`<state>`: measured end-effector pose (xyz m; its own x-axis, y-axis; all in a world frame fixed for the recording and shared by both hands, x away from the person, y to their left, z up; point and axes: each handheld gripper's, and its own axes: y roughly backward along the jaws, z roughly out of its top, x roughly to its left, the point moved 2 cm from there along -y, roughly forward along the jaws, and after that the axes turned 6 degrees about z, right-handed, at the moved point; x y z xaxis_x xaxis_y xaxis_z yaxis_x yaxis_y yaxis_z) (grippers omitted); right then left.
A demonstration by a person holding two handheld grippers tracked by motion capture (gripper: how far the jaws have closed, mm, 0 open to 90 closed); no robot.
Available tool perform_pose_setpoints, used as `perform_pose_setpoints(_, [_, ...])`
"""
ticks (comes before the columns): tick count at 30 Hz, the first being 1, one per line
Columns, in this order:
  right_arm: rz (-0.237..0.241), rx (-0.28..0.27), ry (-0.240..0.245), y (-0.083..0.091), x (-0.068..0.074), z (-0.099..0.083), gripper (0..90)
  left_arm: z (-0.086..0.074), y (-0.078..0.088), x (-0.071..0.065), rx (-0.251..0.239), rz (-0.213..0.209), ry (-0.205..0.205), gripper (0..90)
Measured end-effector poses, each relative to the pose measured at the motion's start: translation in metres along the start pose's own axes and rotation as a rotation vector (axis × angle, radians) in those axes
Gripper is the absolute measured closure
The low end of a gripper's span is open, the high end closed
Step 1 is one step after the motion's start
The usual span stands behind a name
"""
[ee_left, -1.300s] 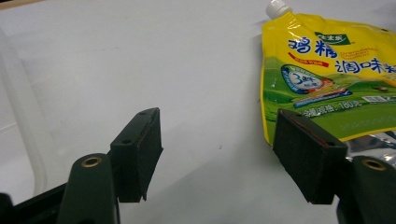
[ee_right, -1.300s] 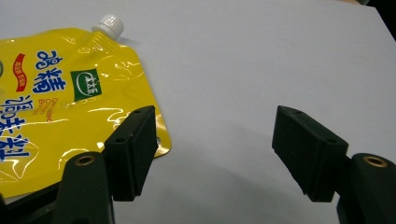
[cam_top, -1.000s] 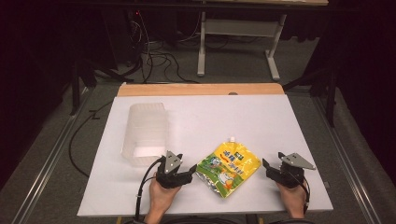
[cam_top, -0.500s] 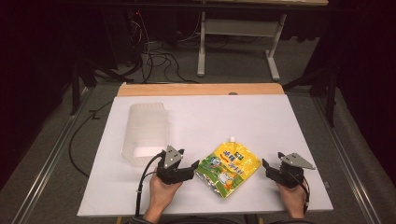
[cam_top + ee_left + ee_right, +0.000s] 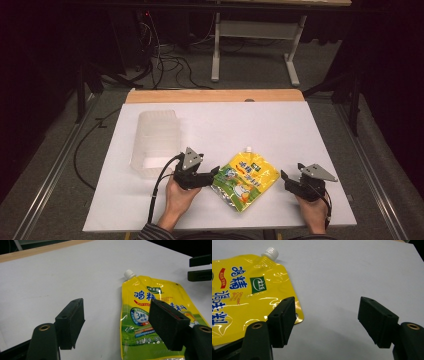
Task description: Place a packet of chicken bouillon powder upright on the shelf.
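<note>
Pouch [image 5: 245, 181] lies flat on table [image 5: 280, 125], btwn the two grippers. Left gripper [image 5: 212, 175] sits at pouch's left edge, one jaw over it, other over bare table. Right gripper [image 5: 285, 179] just right of pouch, apart from it. Pouch cap [image 5: 247, 149] points away from both. Plastic container [image 5: 156, 142] sits left of & behind left gripper, near it.
</note>
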<state>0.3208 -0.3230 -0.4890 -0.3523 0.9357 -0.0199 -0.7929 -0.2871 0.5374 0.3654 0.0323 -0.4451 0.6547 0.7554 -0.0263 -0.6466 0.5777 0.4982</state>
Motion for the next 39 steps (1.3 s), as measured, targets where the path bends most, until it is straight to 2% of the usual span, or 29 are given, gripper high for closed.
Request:
perform_pose_setpoints(8, [0.001,0.003,0.002,0.0,0.0,0.0,31.1,0.007,-0.006,-0.003,0.001,-0.008,-0.014,28.3])
perform_pose_setpoints(10, [-0.002,0.002,-0.001,0.0,0.0,0.0,31.1,0.009,-0.009,-0.004,0.012,-0.024,-0.007,28.3])
perform_pose_setpoints(15, [-0.003,-0.002,-0.002,0.0,0.0,0.0,31.1,0.013,-0.014,-0.005,0.029,-0.031,-0.018,29.7])
perform_pose_setpoints(16, [-0.001,0.003,0.0,0.0,0.0,0.0,31.1,0.014,-0.016,-0.005,0.029,-0.038,-0.007,29.7])
perform_pose_setpoints(22, [-0.001,0.0,-0.001,0.0,0.0,0.0,31.2,0.017,-0.026,-0.007,0.058,-0.063,-0.001,29.5])
perform_pose_setpoints(27, [-0.005,0.0,0.002,0.0,0.001,0.0,31.1,0.017,-0.036,-0.006,0.076,-0.06,0.001,28.9])
perform_pose_setpoints(34, [-0.005,-0.004,0.005,0.0,0.001,0.0,31.2,0.021,-0.046,-0.01,0.116,-0.08,-0.021,28.4])
perform_pose_setpoints(39, [-0.002,-0.003,0.006,0.0,0.001,0.0,31.2,0.022,-0.053,-0.009,0.125,-0.102,0.012,28.6])
